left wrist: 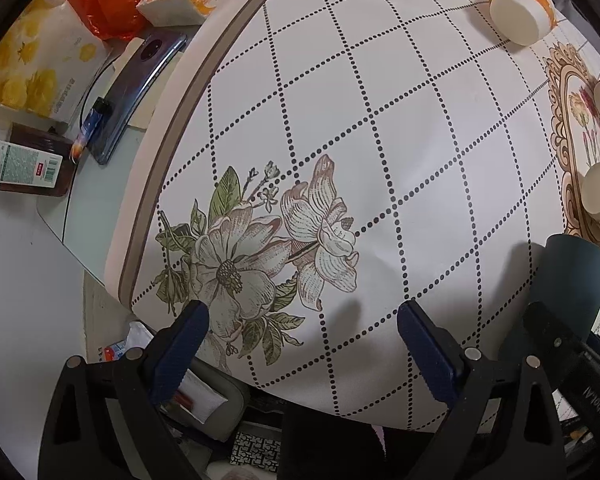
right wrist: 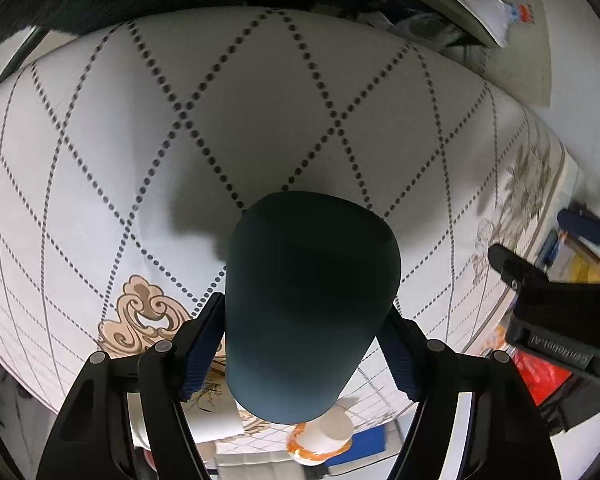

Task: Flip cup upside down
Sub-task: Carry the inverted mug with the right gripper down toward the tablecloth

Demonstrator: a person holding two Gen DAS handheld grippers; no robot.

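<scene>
Cup (right wrist: 308, 304), a dark teal one, sits clamped between the blue-padded fingers of the right gripper (right wrist: 304, 344), raised above the desk (right wrist: 260, 120) and its dotted-diamond cloth. In the right wrist view the cup fills the space just ahead of the gripper, its broader rounded end pointing away from the camera and its narrower end nearest the gripper's base. Which end is the mouth cannot be told from either view, since no opening shows. The cup's shadow falls on the cloth apart from it, suggesting it is not resting on the desk.

The left gripper (left wrist: 302, 316) hovers with its fingers spread wide and nothing between them, above a printed flower motif (left wrist: 260, 248) on the cloth. The same teal cup (left wrist: 572, 276) appears just beside it, off to its right.

Several pale paper cups stand mouth-down well ahead of and to the right of the left gripper, among them an orange-banded cup (left wrist: 520, 10) at the far side.

By judgement, the turn is mid-way: the cup is grasped and lifted, but it has not yet been set down inverted. What seems left is completing the rotation, lowering it rim-first onto the cloth, and letting go.
</scene>
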